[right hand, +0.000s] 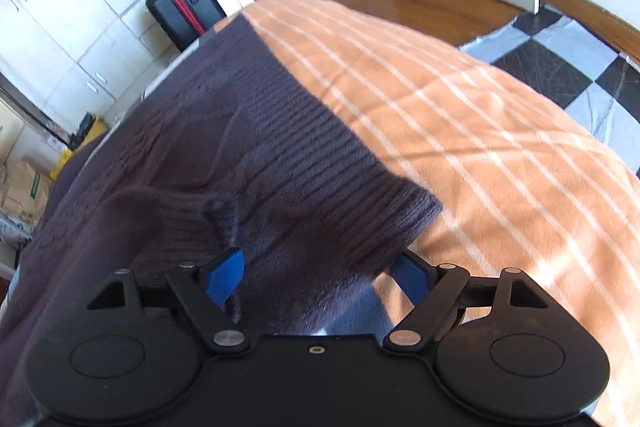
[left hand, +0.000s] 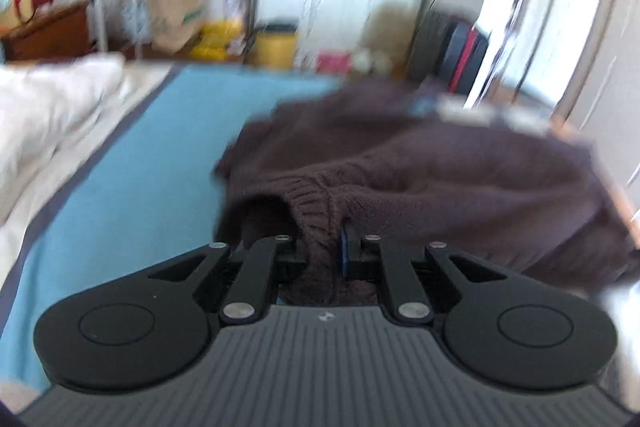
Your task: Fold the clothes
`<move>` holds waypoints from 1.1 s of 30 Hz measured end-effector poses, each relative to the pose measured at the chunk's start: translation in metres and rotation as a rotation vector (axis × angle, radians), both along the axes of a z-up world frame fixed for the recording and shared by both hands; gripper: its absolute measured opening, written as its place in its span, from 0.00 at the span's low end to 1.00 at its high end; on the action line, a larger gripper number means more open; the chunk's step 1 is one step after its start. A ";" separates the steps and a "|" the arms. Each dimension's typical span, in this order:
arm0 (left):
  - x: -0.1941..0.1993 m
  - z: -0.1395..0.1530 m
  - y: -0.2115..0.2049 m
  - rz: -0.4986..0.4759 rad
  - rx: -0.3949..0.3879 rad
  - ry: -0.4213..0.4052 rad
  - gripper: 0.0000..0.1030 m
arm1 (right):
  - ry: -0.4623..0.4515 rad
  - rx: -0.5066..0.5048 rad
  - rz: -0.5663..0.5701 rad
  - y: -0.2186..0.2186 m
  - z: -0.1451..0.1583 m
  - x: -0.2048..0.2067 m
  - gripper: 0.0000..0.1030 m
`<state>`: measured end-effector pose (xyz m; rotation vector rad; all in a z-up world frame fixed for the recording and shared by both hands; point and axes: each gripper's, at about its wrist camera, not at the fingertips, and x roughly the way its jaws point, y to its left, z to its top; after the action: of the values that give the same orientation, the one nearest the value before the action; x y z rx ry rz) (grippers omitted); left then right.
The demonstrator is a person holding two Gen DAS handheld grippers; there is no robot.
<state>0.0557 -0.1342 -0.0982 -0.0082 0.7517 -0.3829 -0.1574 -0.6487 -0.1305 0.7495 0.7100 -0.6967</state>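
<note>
Brown knitted sweater [left hand: 440,179] lies spread across a bed, resting partly on a blue sheet [left hand: 152,155] and, in the right wrist view, on an orange striped blanket [right hand: 460,115]. Left gripper [left hand: 326,251] is closed, pinching the sweater's ribbed edge between its fingers. Right gripper [right hand: 316,267] is wide open, blue pads apart, with the sweater's ribbed hem corner [right hand: 360,203] draped between them. A black suitcase [right hand: 184,7] stands beyond the bed.

Dark brown knit sweater [left hand: 440,167] lying crumpled on blue sheet, ribbed edge bunched at near side. From my right view, sweater [right hand: 200,131] ribbed hem runs along orange striped blanket, cuff folded over body.
</note>
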 end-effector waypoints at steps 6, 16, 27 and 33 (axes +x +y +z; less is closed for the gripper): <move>-0.005 0.006 -0.008 -0.005 0.043 -0.084 0.11 | 0.011 -0.260 0.026 0.001 0.016 0.007 0.09; -0.025 -0.018 -0.020 -0.044 0.022 0.033 0.09 | 0.075 -0.480 -0.162 -0.016 0.059 -0.038 0.08; -0.023 -0.024 -0.022 -0.057 0.046 0.077 0.09 | 0.156 -0.514 -0.178 -0.027 0.038 -0.022 0.08; -0.013 -0.043 -0.022 -0.074 0.065 0.253 0.12 | 0.361 -0.453 -0.156 -0.036 0.001 -0.006 0.09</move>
<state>0.0429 -0.1560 -0.1416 0.0329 1.0159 -0.4326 -0.1630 -0.6851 -0.1298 0.2639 0.7859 -1.1073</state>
